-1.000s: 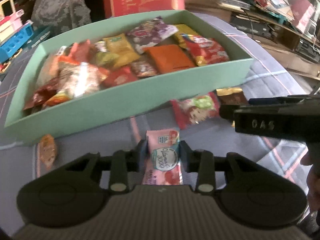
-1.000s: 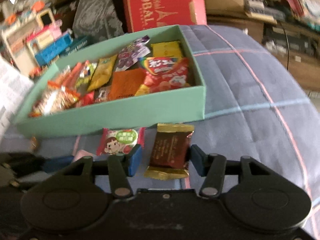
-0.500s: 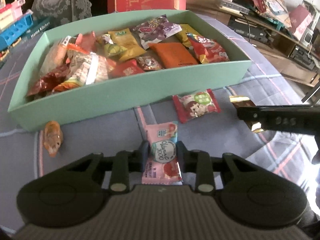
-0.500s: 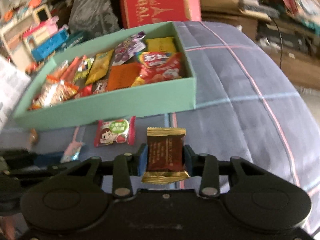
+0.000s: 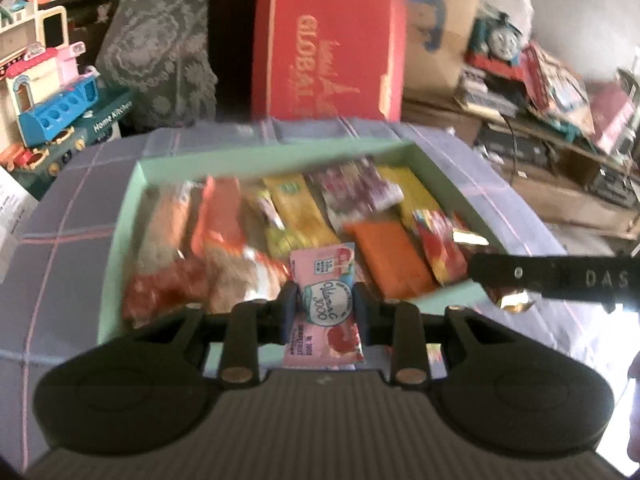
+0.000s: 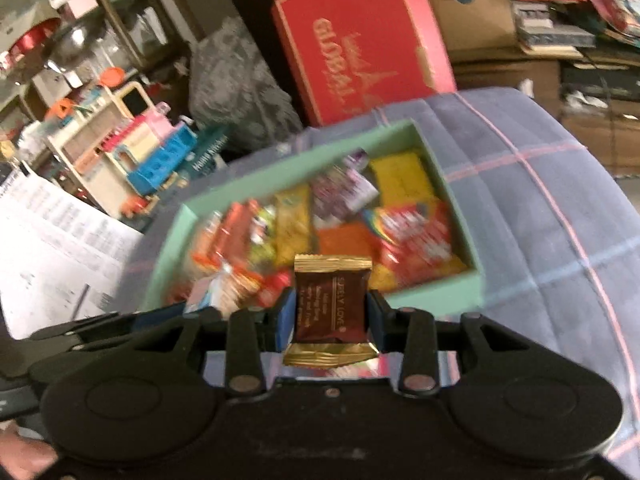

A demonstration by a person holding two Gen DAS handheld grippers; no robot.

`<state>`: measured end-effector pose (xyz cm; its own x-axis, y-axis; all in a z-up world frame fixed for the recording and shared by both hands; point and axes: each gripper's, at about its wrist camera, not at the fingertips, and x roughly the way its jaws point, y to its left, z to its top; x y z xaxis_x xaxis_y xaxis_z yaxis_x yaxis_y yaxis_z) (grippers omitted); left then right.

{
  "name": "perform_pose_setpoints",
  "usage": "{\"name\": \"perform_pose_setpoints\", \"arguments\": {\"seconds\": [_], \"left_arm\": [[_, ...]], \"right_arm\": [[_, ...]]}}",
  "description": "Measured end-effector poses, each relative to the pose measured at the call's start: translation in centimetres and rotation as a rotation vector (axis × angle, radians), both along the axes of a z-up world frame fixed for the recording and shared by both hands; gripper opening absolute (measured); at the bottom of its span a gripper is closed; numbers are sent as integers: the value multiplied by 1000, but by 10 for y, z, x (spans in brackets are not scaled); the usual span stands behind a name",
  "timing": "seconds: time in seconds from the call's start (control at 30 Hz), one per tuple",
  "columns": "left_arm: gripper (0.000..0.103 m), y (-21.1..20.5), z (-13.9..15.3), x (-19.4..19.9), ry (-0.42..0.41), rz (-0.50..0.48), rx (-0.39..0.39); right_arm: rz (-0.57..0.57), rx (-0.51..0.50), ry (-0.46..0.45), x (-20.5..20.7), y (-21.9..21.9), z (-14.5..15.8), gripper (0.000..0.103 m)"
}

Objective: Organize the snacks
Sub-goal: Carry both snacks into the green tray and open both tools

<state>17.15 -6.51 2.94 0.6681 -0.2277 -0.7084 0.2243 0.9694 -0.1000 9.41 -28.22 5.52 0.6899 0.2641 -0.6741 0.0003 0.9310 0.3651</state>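
My left gripper (image 5: 322,309) is shut on a pink snack packet (image 5: 325,309) and holds it in the air over the near wall of the mint green box (image 5: 120,240). My right gripper (image 6: 330,312) is shut on a brown and gold snack packet (image 6: 331,305), raised above the same box (image 6: 460,204). The box holds several colourful snack packs. The right gripper's finger (image 5: 560,278) shows side-on at the right of the left wrist view, and the left gripper (image 6: 120,320) at the left of the right wrist view.
The box lies on a blue-grey plaid cloth (image 6: 560,200). A red carton (image 5: 332,44) stands behind it. Toys (image 5: 56,96) and a grey cushion (image 5: 160,64) are at the back left, white papers (image 6: 52,248) at the left, cluttered shelves (image 5: 560,92) at the right.
Both grippers have lifted their packets off the cloth and moved forward, over the box. The loose snacks on the cloth have dropped out of view.
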Motion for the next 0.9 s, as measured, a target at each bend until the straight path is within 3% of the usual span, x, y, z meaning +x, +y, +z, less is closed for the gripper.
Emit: {"name": "perform_pose_setpoints", "arguments": {"seconds": [0.23,0.37,0.4,0.43,0.47,0.5,0.53,0.57,0.73,0.9], "left_arm": [[30,8,-3,38,28,35,-18],[32,6,-14,45,50,38,-4],[37,6,-16,46,54,42,2],[58,5,-18,47,56,44,10],[71,5,-20,47,57,50,16],[93,5,-20,45,45,64,20],[103,6,-20,43,32,81,25],[103,6,-20,41,23,93,28],[103,7,-26,39,76,115,22],[103,9,-24,27,74,117,25]], "right_arm": [[18,38,17,45,19,-1,37],[26,44,27,58,24,-7,46],[31,46,25,59,26,-7,61],[35,50,25,61,27,-7,70],[25,32,5,62,28,-5,86],[25,32,5,62,28,-5,95],[23,23,-6,60,28,-4,98],[21,14,-15,59,28,-2,103],[13,-3,-20,52,23,0,103],[15,-36,-19,41,23,0,103]]}}
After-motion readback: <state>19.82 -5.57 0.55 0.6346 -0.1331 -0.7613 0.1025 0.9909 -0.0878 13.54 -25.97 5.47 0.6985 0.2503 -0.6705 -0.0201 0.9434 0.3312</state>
